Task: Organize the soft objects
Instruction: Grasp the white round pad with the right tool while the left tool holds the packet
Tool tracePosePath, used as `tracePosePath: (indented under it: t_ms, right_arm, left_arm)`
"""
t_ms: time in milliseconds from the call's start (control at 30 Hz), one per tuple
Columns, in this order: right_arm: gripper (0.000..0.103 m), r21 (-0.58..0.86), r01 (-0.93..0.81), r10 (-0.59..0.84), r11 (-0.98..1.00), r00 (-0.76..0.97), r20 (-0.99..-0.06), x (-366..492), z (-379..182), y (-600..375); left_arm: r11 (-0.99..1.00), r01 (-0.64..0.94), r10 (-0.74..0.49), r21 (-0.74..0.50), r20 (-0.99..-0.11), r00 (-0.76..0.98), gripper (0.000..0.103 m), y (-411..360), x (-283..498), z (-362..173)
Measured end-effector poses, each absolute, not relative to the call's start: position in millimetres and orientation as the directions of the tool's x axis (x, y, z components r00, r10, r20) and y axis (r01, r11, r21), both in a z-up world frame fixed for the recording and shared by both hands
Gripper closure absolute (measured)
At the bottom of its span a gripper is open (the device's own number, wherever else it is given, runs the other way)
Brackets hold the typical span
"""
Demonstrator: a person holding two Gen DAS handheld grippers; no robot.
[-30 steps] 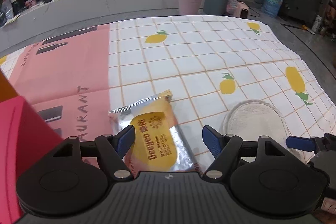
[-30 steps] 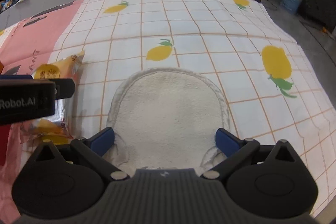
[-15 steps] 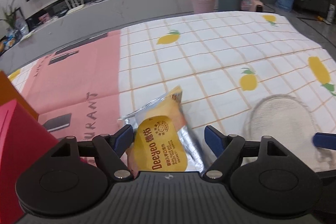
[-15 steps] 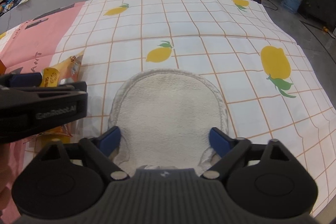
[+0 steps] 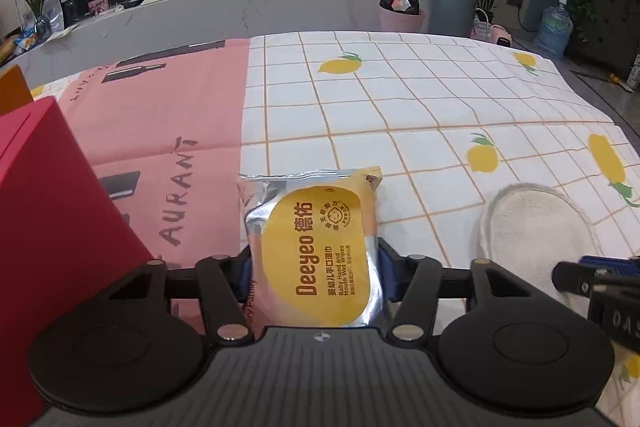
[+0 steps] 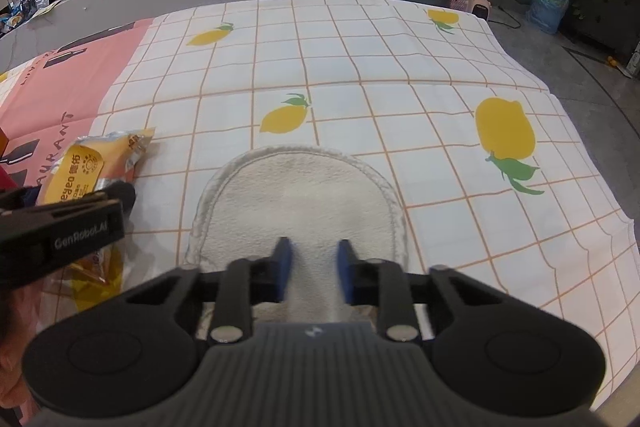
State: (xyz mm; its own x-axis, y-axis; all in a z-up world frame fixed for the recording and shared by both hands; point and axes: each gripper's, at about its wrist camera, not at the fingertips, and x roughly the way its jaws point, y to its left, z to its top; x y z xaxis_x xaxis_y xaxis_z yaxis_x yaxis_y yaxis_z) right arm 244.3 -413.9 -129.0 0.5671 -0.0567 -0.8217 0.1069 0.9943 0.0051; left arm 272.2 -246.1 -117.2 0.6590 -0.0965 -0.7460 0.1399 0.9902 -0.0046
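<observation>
Wipes pack [image 5: 316,251] beside red box [image 5: 48,211]

Red box [image 5: 48,211] just left of wipes pack [image 5: 316,251]

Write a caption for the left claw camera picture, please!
Left claw squeezing a yellow-and-silver foil pack of baby wipes over a lemon-print checked tablecloth.
</observation>
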Motion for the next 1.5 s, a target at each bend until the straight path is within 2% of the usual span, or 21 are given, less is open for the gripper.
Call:
tracePosePath:
  t_ms: [67, 133, 200, 267, 367, 500, 633, 767, 900, 1033, 1233, 1367, 1400, 1433, 1500]
  right_arm:
    - [0.087, 0.04, 0.119, -0.034, 0.992, 0.56, -0.827, 243.8, -127.1, -422.8]
    - [0.068, 0.071, 0.178, -0.045, 0.981, 0.572, -0.819, 240.2, -121.3, -435.1]
    - [0.023, 0.116, 0.213, -0.045, 0.97, 0.628, -0.777, 233.8, -110.3, -445.7]
    - [0.006, 0.119, 0.177, -0.034, 0.977, 0.678, -0.734, 228.7, -100.9, -445.1]
    - [0.003, 0.114, 0.115, 0.011, 0.987, 0.655, -0.756, 232.1, -106.2, -431.7]
    - [0.003, 0.022, 0.079, -0.027, 0.997, 0.577, -0.816, 247.6, -128.1, -404.7]
    - [0.003, 0.015, 0.162, -0.076, 0.987, 0.541, -0.838, 257.4, -141.8, -396.0]
    - [0.003, -0.017, 0.174, -0.112, 0.985, 0.548, -0.829, 256.8, -143.4, -391.7]
    - [0.002, -0.093, 0.239, -0.214, 0.966, 0.548, -0.809, 255.6, -141.0, -395.1]
    - [0.002, 0.031, 0.313, -0.153, 0.949, 0.546, -0.824, 254.6, -145.2, -414.3]
    - [0.003, 0.012, 0.258, -0.136, 0.966, 0.548, -0.825, 252.6, -145.5, -411.0]
    - [0.023, 0.014, 0.183, -0.095, 0.983, 0.571, -0.815, 250.1, -140.3, -404.3]
    - [0.033, 0.015, 0.164, -0.083, 0.986, 0.579, -0.811, 248.4, -138.7, -401.4]
    - [0.038, 0.019, 0.144, -0.07, 0.989, 0.587, -0.807, 247.4, -137.3, -398.4]
    - [0.061, 0.023, 0.107, -0.046, 0.994, 0.6, -0.799, 245.3, -135.1, -392.8]
  left_arm:
    - [0.986, 0.168, -0.112, -0.001, -0.75, 0.652, 0.044, -248.5, 264.5, -115.5]
    - [0.98, 0.2, -0.14, -0.012, -0.755, 0.641, 0.045, -250.1, 254.1, -115.1]
    - [0.971, 0.237, -0.183, -0.039, -0.759, 0.625, 0.045, -250.2, 243.0, -114.5]
    - [0.964, 0.262, -0.198, -0.038, -0.761, 0.618, 0.045, -249.8, 228.4, -114.0]
    - [0.957, 0.288, -0.209, -0.029, -0.756, 0.62, 0.045, -244.5, 204.2, -113.4]
    - [0.947, 0.321, -0.219, -0.008, -0.748, 0.627, 0.045, -237.9, 181.6, -112.2]
    - [0.945, 0.322, -0.25, -0.052, -0.75, 0.612, 0.045, -227.0, 174.3, -112.4]
    - [0.93, 0.364, -0.284, -0.062, -0.748, 0.599, 0.045, -224.8, 171.6, -112.4]
    - [0.926, 0.368, -0.302, -0.08, -0.741, 0.6, 0.045, -222.5, 169.7, -114.5]
    - [0.915, 0.396, -0.323, -0.082, -0.736, 0.595, 0.044, -224.2, 168.1, -115.9]
    - [0.913, 0.402, -0.325, -0.077, -0.731, 0.6, 0.044, -226.1, 167.7, -118.4]
    - [0.914, 0.398, -0.326, -0.08, -0.73, 0.601, 0.044, -226.8, 165.6, -118.3]
    - [0.914, 0.398, -0.326, -0.081, -0.73, 0.6, 0.044, -226.6, 165.3, -118.3]
    - [0.914, 0.398, -0.327, -0.082, -0.731, 0.6, 0.044, -226.7, 165.1, -118.4]
    - [0.914, 0.397, -0.328, -0.085, -0.73, 0.6, 0.044, -226.4, 164.2, -118.1]
